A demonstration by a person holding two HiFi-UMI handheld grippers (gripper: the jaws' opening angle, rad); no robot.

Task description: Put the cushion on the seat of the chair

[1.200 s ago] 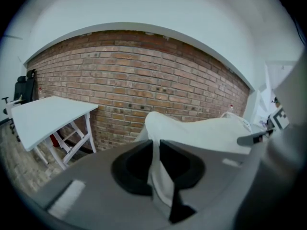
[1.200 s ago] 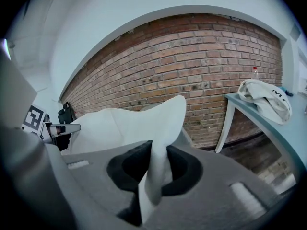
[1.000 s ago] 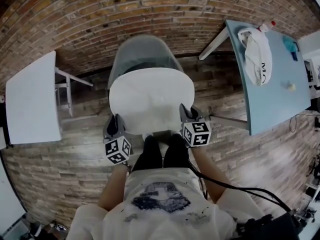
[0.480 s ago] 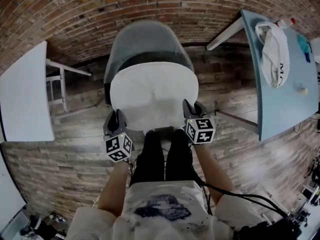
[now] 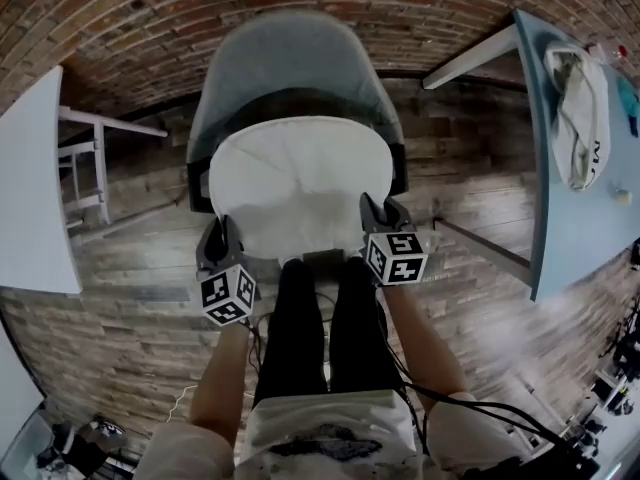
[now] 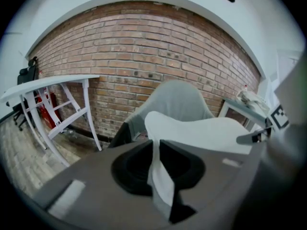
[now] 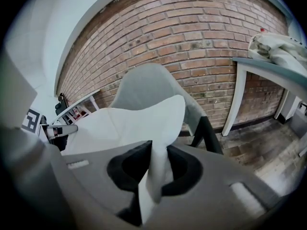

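We hold the round white fabric cushion point(image 5: 300, 178) by its near edge. The left gripper point(image 5: 218, 240) has its jaws pinched shut on a fold of the white cloth, and the right gripper point(image 5: 380, 213) grips another fold the same way.

The cushion spreads over the seat of the grey moulded shell chair point(image 5: 290, 63) and hides nearly all of it. Only a dark band of seat shows below the backrest. We cannot tell whether the cushion rests on the seat or hangs just above it. Its near rim is hidden behind the marker cubes and our black-trousered legs point(image 5: 320, 318).

To the left, well apart, stands a white table point(image 5: 35, 188), cut off by the frame edge. To the right is a pale blue table point(image 5: 580, 218) carrying a white cloth bag point(image 5: 578, 118); the small things beside the bag are too blurred to name. A red brick wall point(image 5: 150, 8) rises behind the chair, and a wooden plank floor point(image 5: 130, 268) lies beneath.
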